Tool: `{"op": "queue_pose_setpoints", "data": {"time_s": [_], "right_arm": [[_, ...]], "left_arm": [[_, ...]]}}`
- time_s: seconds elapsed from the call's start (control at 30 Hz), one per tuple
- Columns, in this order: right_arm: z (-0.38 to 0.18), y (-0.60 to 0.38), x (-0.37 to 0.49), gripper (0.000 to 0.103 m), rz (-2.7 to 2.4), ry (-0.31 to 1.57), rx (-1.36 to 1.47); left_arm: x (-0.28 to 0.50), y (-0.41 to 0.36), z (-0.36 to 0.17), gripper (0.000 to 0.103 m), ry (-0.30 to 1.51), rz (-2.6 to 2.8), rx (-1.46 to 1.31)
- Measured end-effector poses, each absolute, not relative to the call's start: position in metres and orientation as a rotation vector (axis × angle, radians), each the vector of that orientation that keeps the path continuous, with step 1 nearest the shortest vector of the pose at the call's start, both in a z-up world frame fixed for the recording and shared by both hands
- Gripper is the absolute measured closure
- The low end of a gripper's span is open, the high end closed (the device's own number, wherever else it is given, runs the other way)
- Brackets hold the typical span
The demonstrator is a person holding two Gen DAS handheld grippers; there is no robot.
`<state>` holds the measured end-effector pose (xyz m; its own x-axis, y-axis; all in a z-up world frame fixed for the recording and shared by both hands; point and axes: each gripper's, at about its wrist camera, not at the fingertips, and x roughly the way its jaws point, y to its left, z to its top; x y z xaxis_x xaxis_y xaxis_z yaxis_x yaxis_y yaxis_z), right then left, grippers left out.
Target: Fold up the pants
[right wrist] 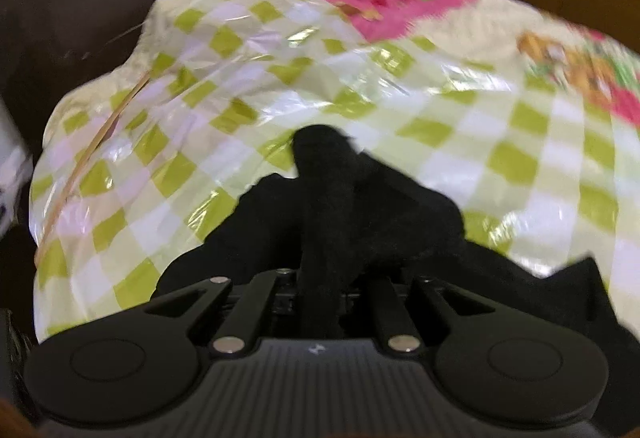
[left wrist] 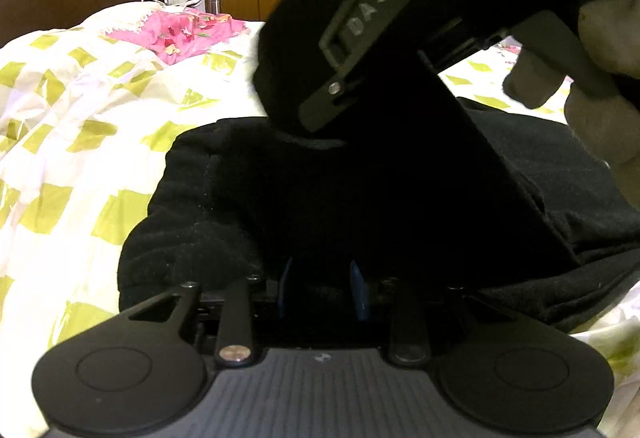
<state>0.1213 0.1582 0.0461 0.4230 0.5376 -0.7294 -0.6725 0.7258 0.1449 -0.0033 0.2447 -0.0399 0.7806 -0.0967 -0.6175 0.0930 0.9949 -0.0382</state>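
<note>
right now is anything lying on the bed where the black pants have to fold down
Nothing visible does. The black pants lie bunched on the checkered bedspread, and the pink cloth sits well beyond them. The right gripper already pinches a fold of them, and the left gripper has cloth between its fingers.

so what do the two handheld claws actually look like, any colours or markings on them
Both are matte black plastic. The left claw has blue fingertip pads, two round discs at its base, linkage bars with silver screws and a ribbed grey body. The right claw matches it; seen from the left wrist, its side carries pale raised letters "DAS".
</note>
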Motion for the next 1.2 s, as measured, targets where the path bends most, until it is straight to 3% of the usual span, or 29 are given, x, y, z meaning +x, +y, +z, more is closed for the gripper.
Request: {"op": "queue_pose_setpoints", "data": {"time_s": [0.63, 0.87, 1.2], "right_arm": [[0.047, 0.204, 0.114, 0.096, 0.841, 0.809, -0.201], [0.029, 0.201, 0.112, 0.081, 0.943, 0.918, -0.111], [0.067, 0.151, 0.105, 0.079, 1.062, 0.906, 0.074]], "left_arm": [[-0.008, 0.257, -0.047, 0.06, 0.636, -0.122, -0.054], [-0.029, 0.267, -0.032, 0.059, 0.642, -0.104, -0.075], [-0.057, 0.276, 0.004, 0.059, 0.621, 0.014, -0.022]]}}
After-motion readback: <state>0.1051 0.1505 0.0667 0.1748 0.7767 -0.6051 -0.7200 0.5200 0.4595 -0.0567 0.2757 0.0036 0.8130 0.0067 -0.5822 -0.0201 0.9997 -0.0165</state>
